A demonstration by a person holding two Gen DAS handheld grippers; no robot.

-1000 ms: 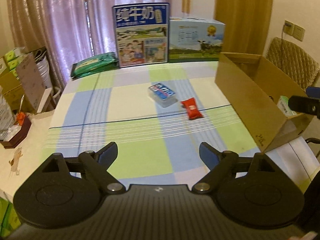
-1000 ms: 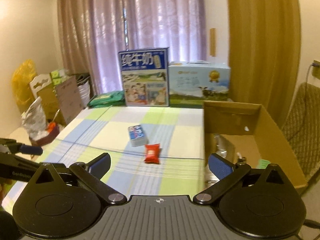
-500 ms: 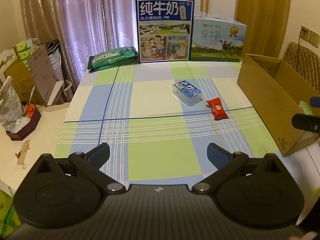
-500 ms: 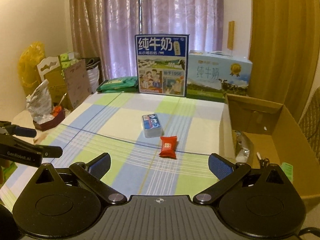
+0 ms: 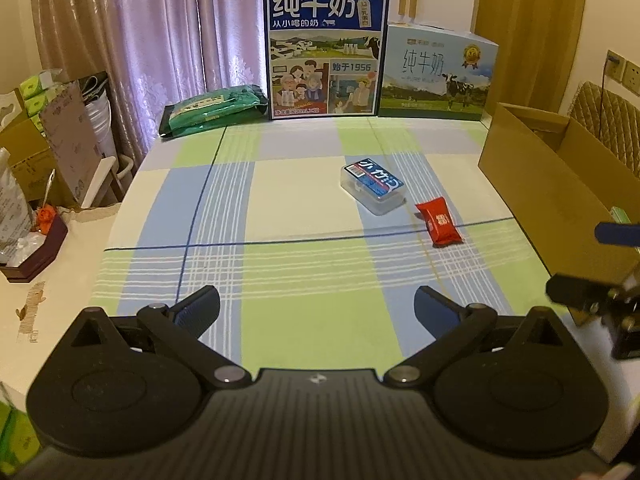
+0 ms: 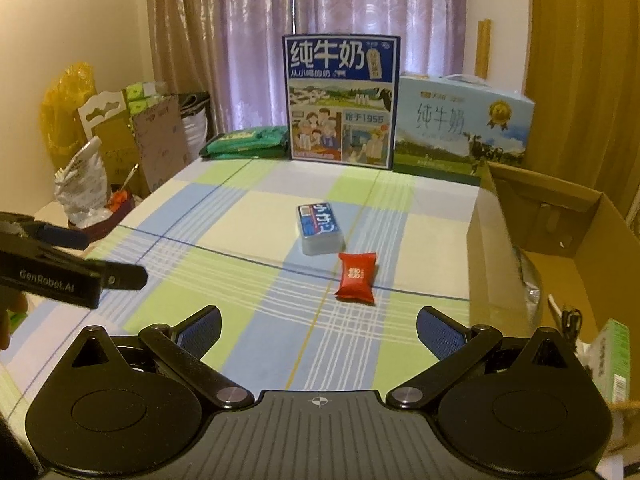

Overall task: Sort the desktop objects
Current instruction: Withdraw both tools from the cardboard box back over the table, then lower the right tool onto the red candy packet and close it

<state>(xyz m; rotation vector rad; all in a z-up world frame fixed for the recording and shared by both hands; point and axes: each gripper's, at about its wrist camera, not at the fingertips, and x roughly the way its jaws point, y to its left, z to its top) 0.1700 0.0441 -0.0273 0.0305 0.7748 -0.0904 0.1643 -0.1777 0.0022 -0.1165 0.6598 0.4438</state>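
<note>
Some items already lie in the cardboard box (image 6: 560,240); the red snack packet (image 6: 356,278) and clear plastic case (image 6: 319,229) remain on the table (left gripper (image 5: 316,306) and right gripper (image 6: 318,326) both gape wide, empty).

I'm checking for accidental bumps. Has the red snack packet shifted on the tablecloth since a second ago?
No. The red snack packet still lies just in front of the clear plastic box, straddling the same dark blue line; only the cameras moved.

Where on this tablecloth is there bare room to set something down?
The whole left half is free, from the green packets to the near edge. So is the strip before both open grippers. It is crowded around the plastic case, the red packet and the cardboard box.
</note>
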